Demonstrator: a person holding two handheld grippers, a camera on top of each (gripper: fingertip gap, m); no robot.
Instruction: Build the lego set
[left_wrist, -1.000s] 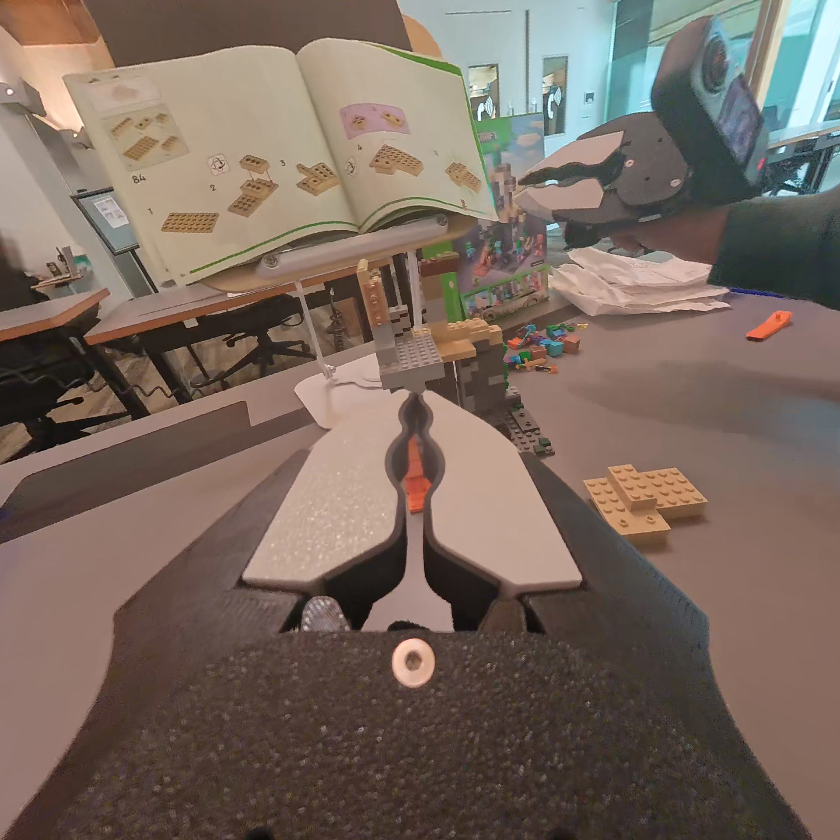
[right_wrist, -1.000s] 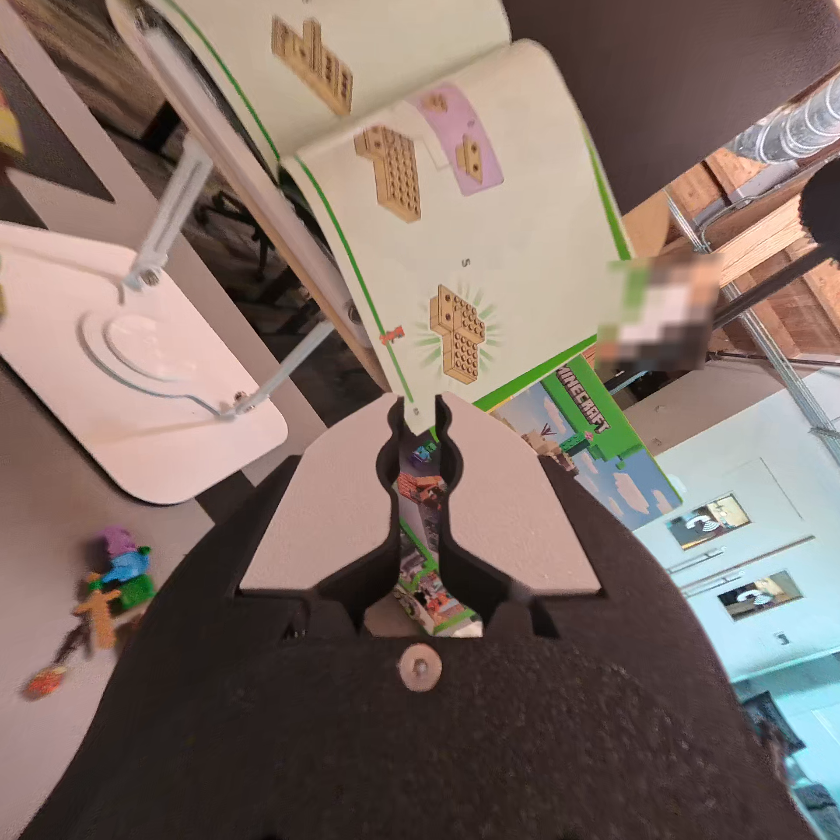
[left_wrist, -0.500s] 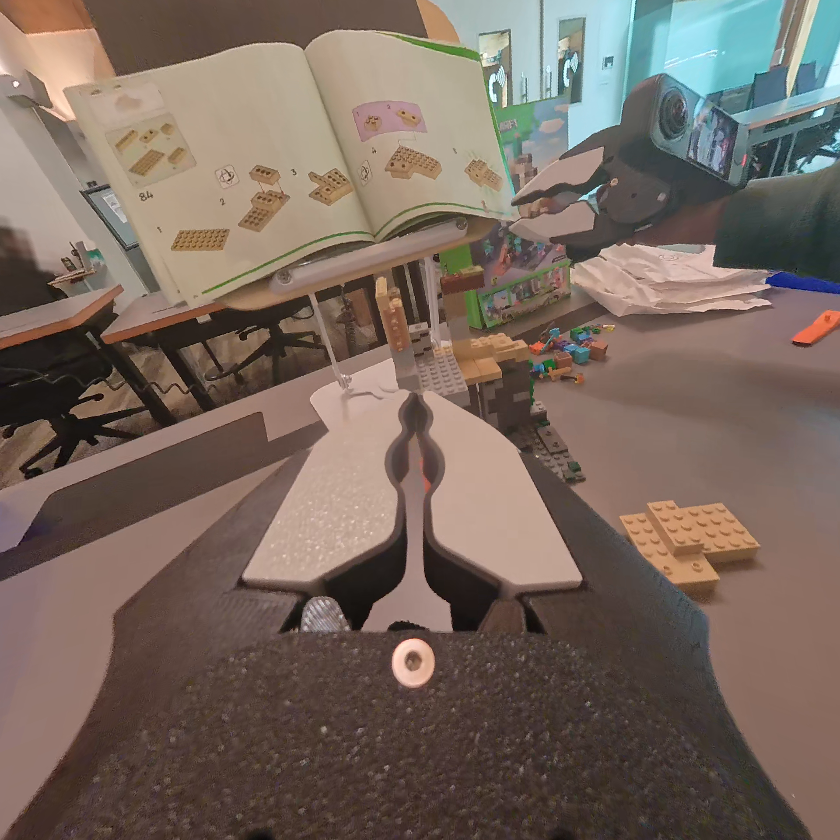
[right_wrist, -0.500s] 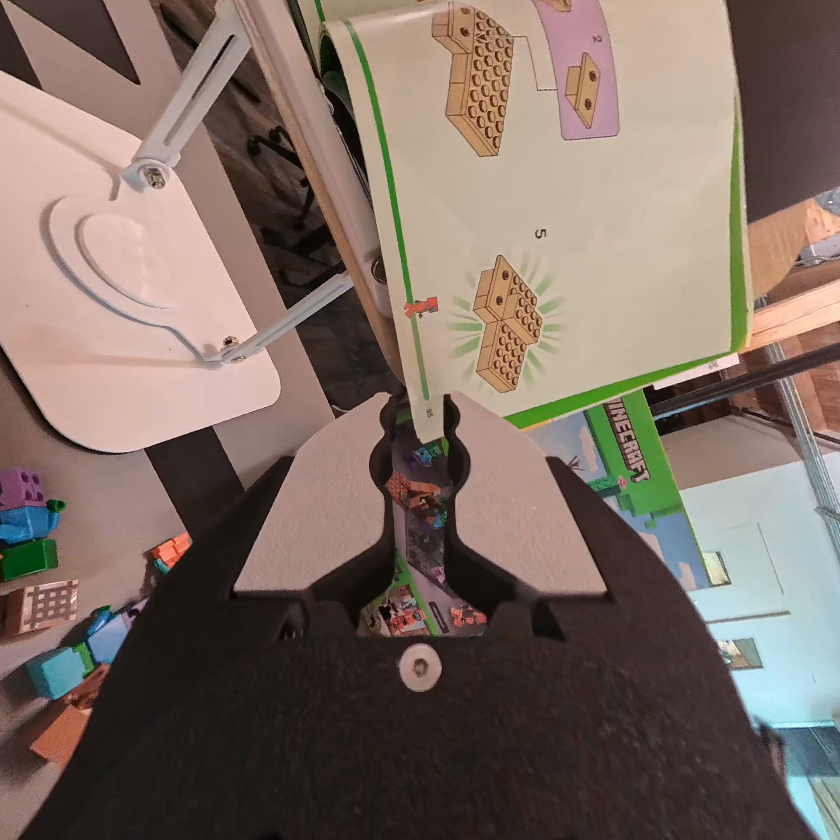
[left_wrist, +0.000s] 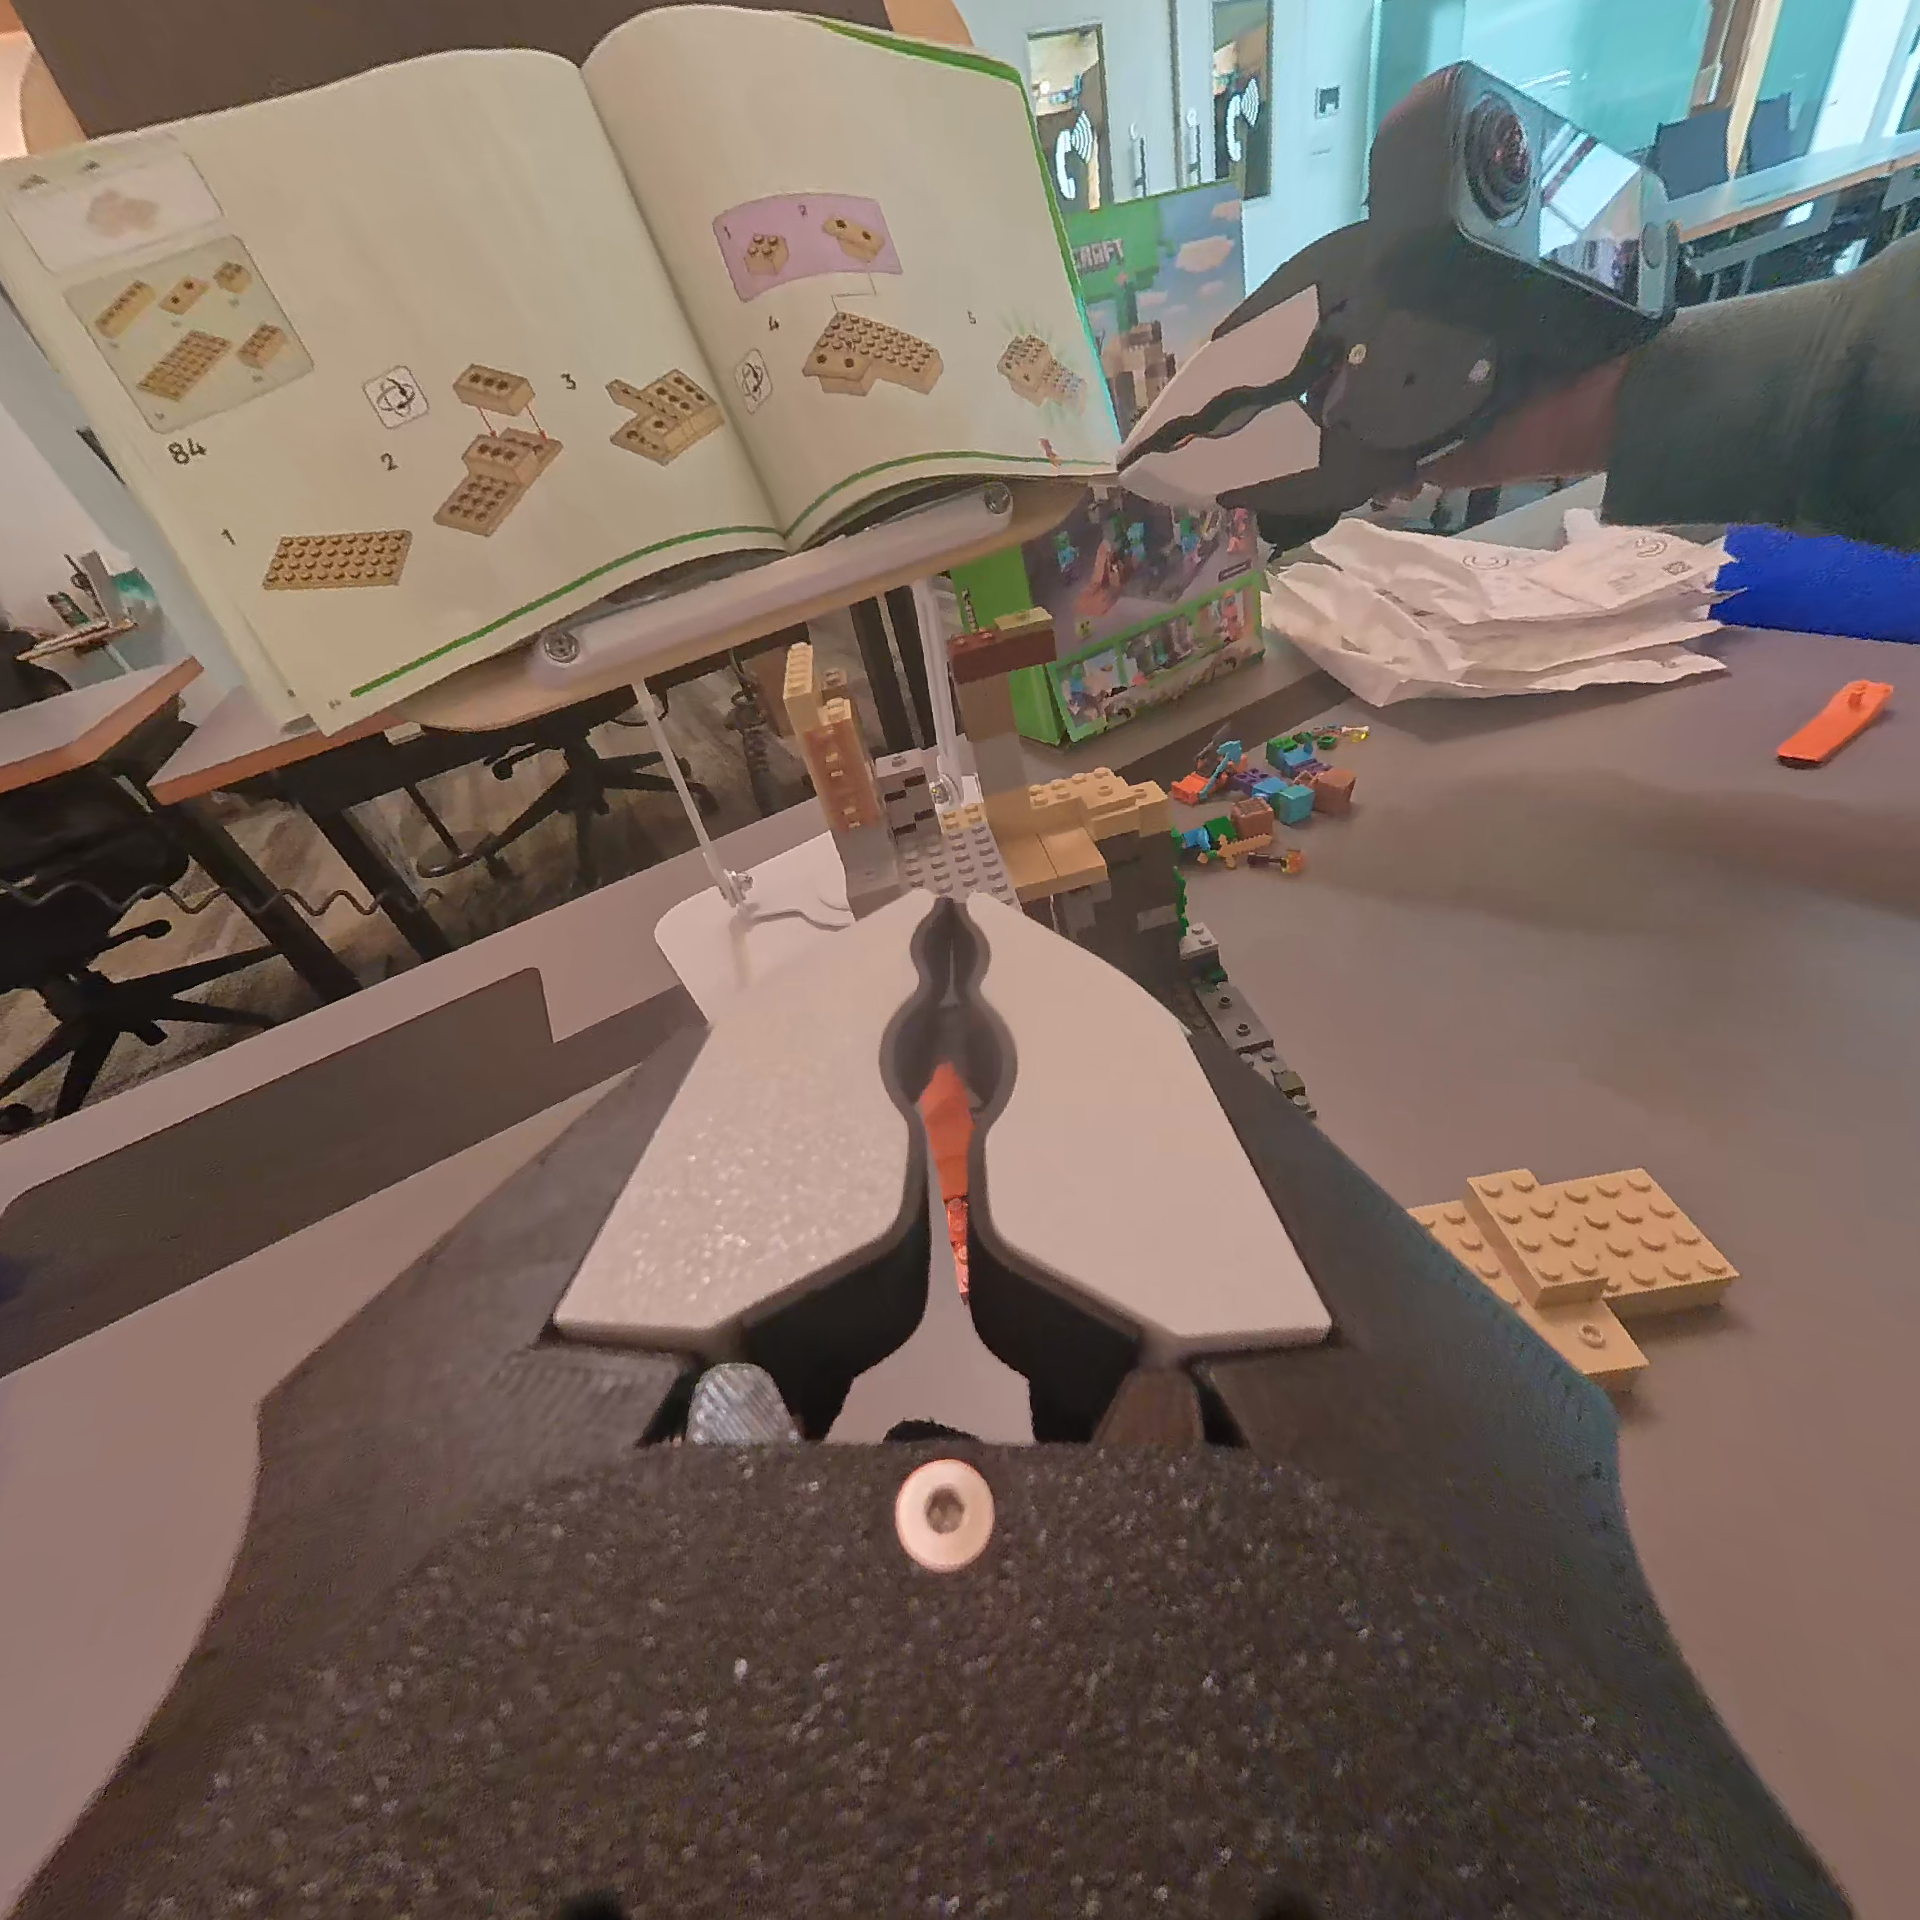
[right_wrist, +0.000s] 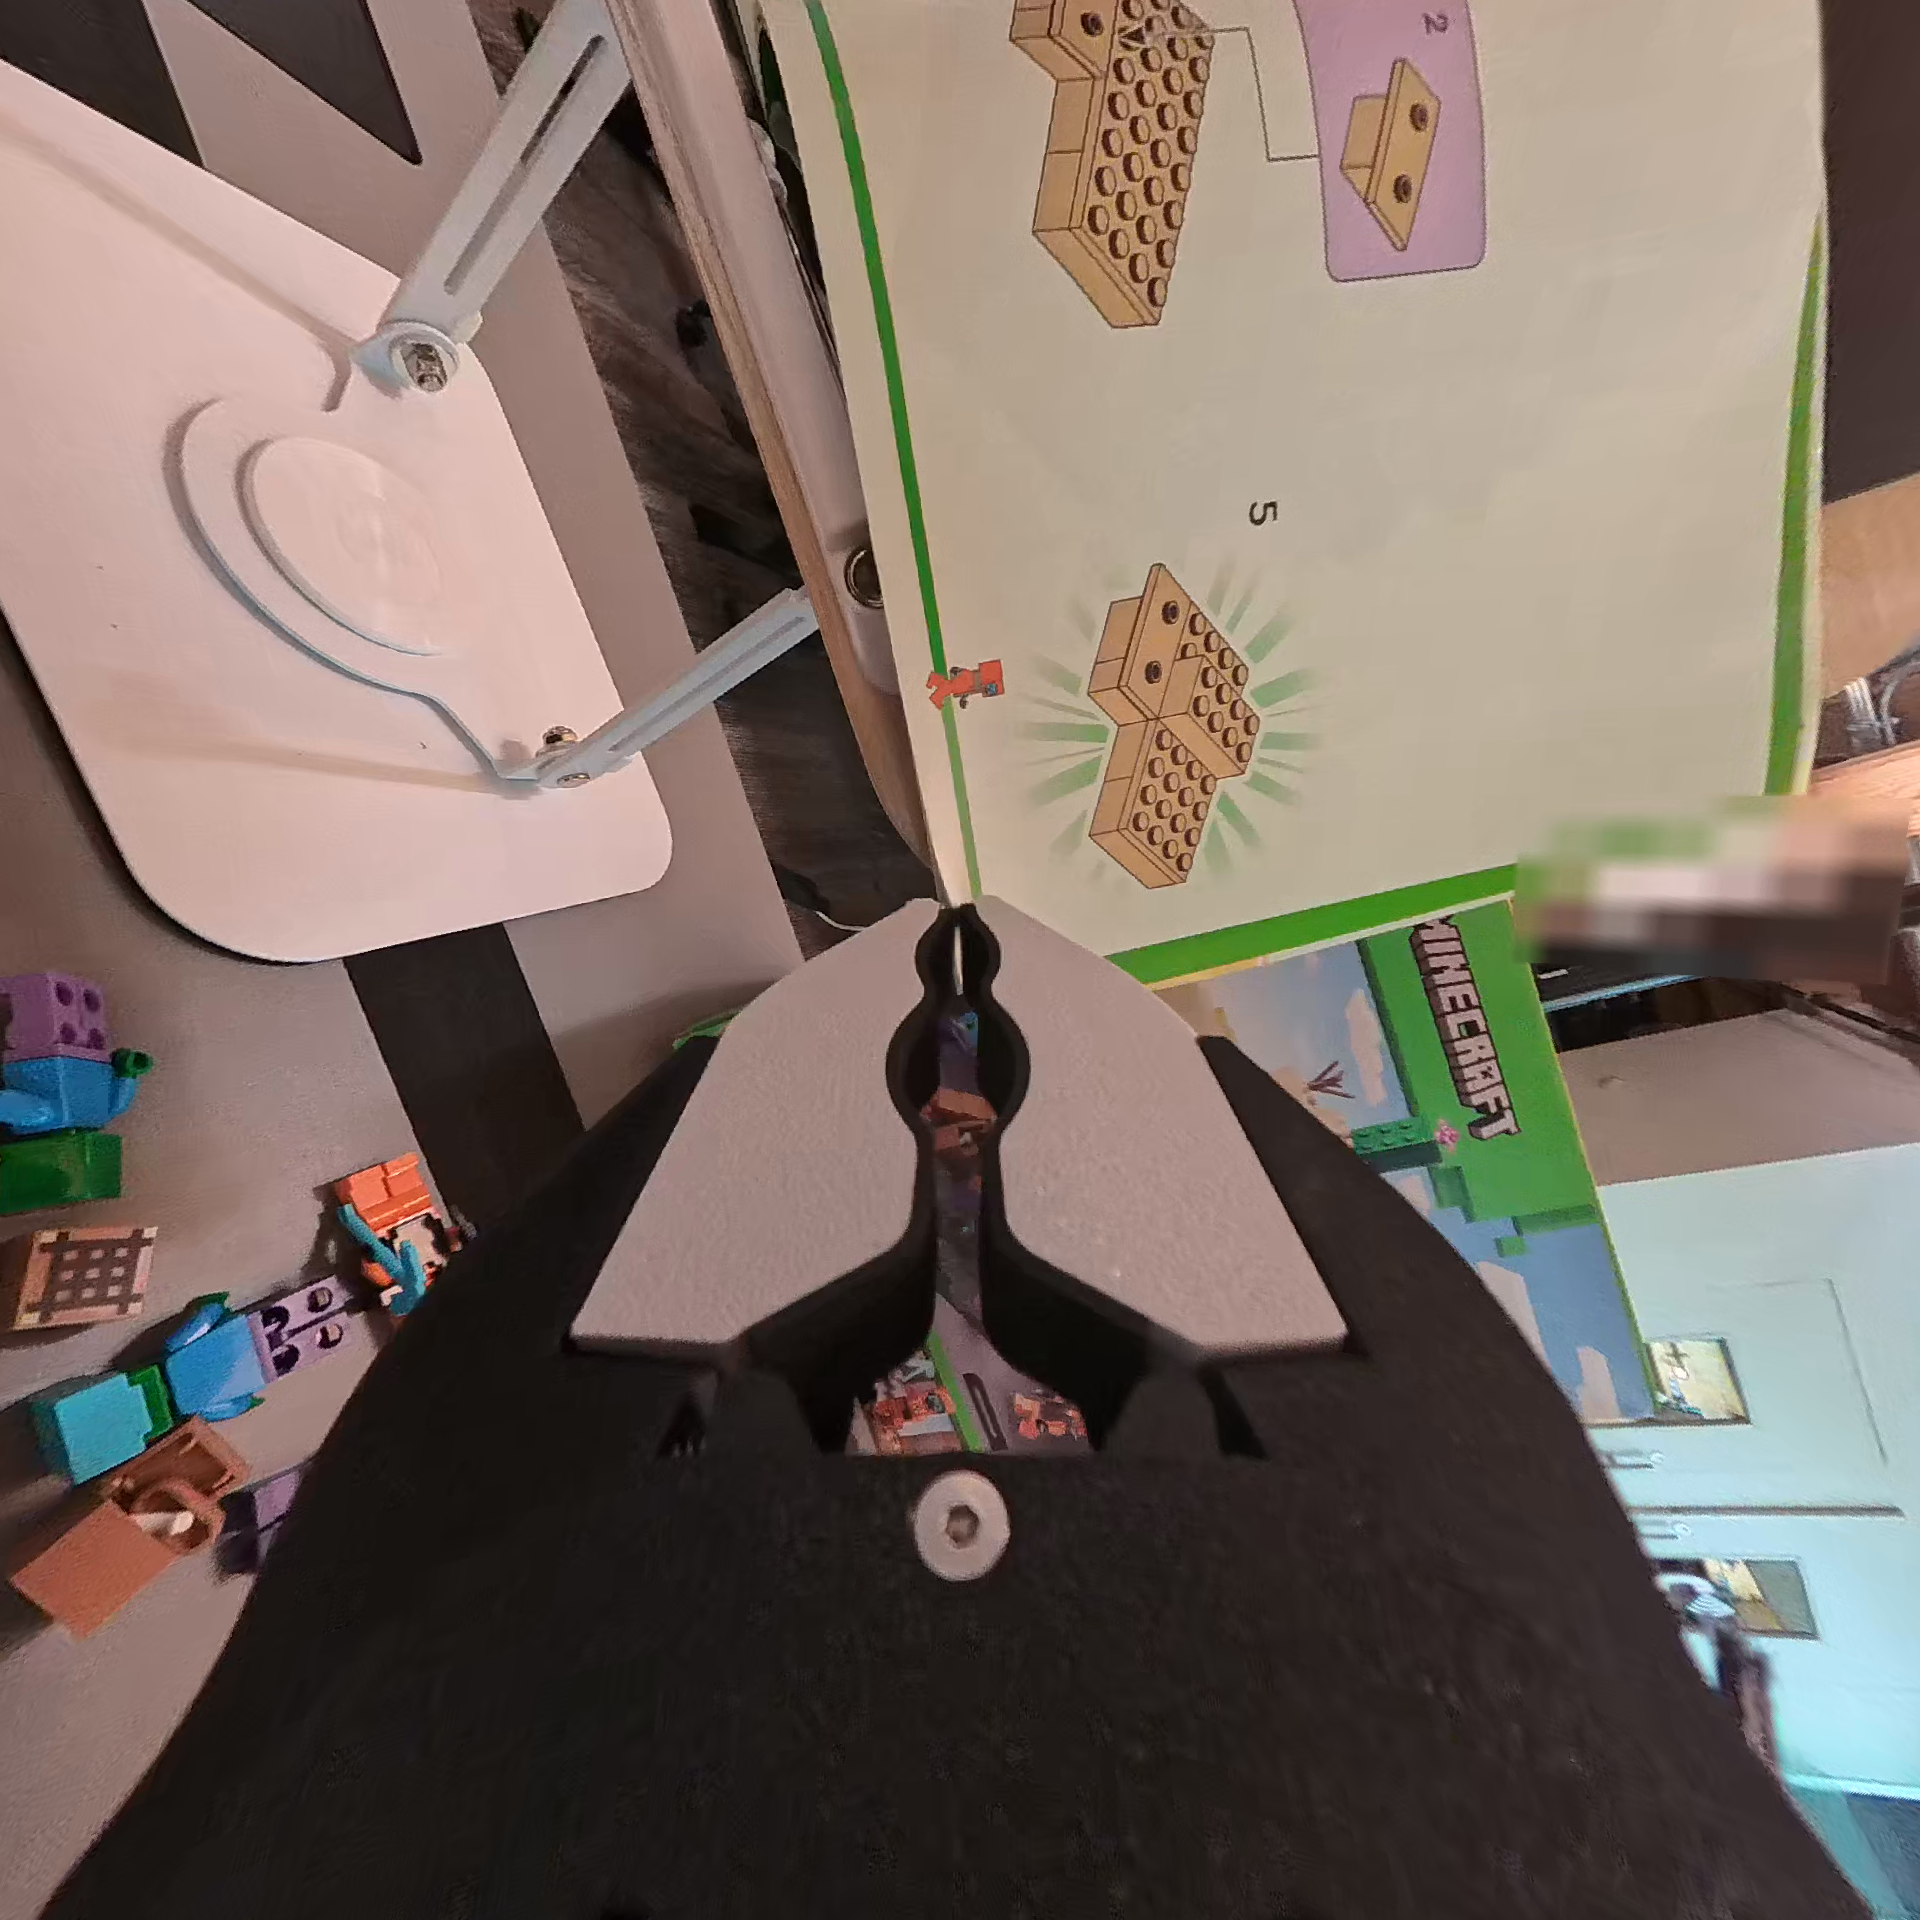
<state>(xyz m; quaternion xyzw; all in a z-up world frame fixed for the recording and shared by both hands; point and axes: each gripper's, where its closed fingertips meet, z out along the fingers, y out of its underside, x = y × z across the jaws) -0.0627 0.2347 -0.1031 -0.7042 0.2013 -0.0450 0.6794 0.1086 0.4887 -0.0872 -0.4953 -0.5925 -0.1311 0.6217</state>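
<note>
Only my right view shows right gripper (right_wrist: 958, 914) jaws pinching booklet (right_wrist: 1351, 520) corner. Left gripper (left_wrist: 943, 914) jaws clench orange tool (left_wrist: 943, 1117); worktop (left_wrist: 1610, 987) open rightward.

Your left claw (left_wrist: 948, 914) shows grainy matt plastic; beside it, studded tan plastic plates (left_wrist: 1579, 1262) lie on the smooth matt table (left_wrist: 1558, 987), under a paper booklet (left_wrist: 540, 343).
</note>
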